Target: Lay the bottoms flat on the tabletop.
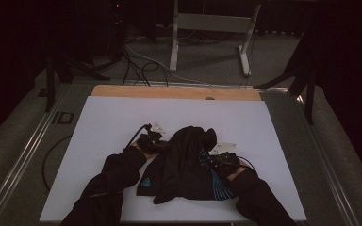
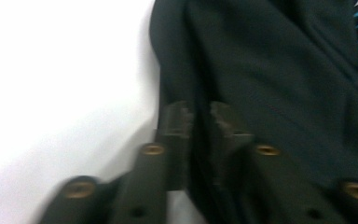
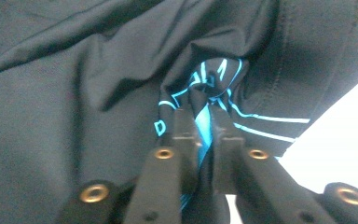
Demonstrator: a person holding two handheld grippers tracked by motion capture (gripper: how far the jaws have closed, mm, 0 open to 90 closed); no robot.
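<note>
Left gripper [image 2: 199, 116] jaws pinched on the black garment's [image 1: 184, 160] left edge. Right gripper [image 3: 204, 122] jaws clamp a blue-printed fold on its right side. Garment bunched on white board [image 1: 103, 122].

Both forearms in dark sleeves reach forward from bottom edge. Left gripper [image 1: 153, 142] jaws pinched on dark garment [image 1: 184, 160] edge; right gripper [image 1: 222, 161] jaws clamped on blue-printed fold.

The high view looked forward and down from above the person's side onto the white worktop [image 1: 103, 122]. Each gripper view rode close behind its own claw, facing the dark garment [image 1: 184, 165]. All three views shared that garment and adjoining worktop.
</note>
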